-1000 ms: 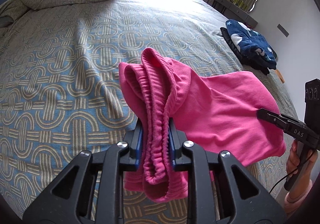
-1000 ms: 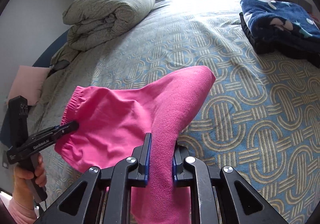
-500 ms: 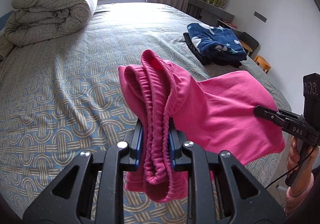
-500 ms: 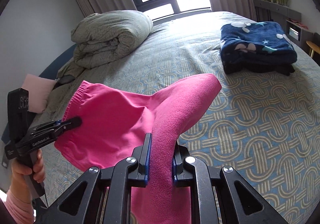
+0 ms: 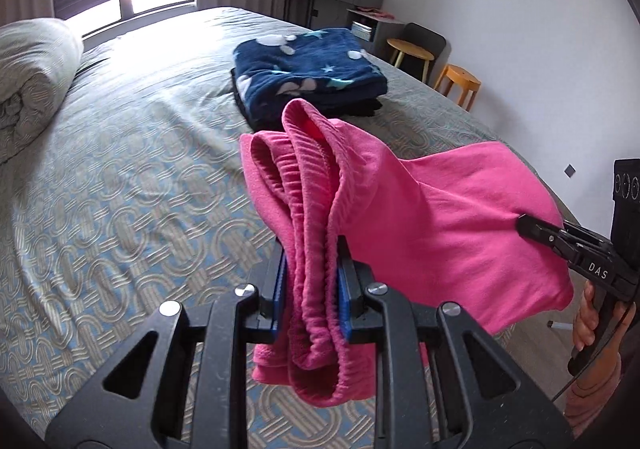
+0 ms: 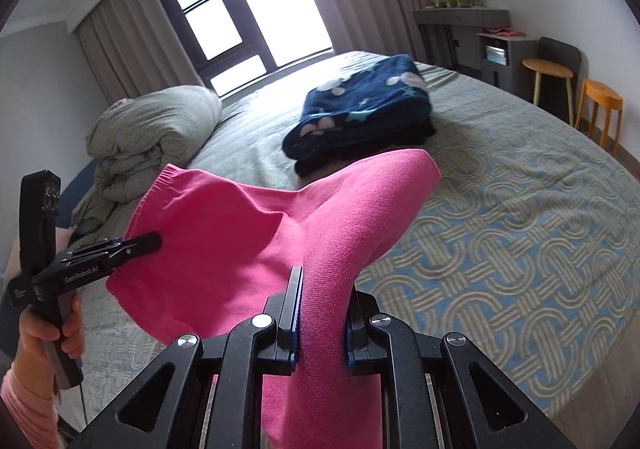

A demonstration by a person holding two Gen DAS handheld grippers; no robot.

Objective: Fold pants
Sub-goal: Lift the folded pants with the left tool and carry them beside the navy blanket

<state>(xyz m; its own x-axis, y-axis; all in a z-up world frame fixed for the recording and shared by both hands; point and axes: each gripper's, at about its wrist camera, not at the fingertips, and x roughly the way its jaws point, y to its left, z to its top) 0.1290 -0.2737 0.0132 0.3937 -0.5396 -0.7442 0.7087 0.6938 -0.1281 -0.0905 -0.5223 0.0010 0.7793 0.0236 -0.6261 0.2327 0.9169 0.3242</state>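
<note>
Folded pink pants [image 5: 440, 217] hang in the air above the bed, held between both grippers. My left gripper [image 5: 312, 273] is shut on the bunched elastic waistband. It shows at the left of the right wrist view as the left gripper [image 6: 154, 240], pinching the waistband edge. The pink pants [image 6: 240, 249] stretch from there to my right gripper [image 6: 322, 301], which is shut on the folded leg end. In the left wrist view the right gripper [image 5: 522, 225] bites the far side of the cloth. A hand holds each handle.
A folded navy star-print blanket [image 5: 308, 73] lies on the patterned bed [image 5: 120, 209] straight ahead. A rolled duvet [image 6: 156, 133] sits at the bed's head. Two wooden stools [image 6: 600, 105], a chair and a grey desk stand beyond the bed by the wall.
Both grippers swung sideways and a little up with the pants held between them; the navy blanket came from the right edge towards the middle of both views.
</note>
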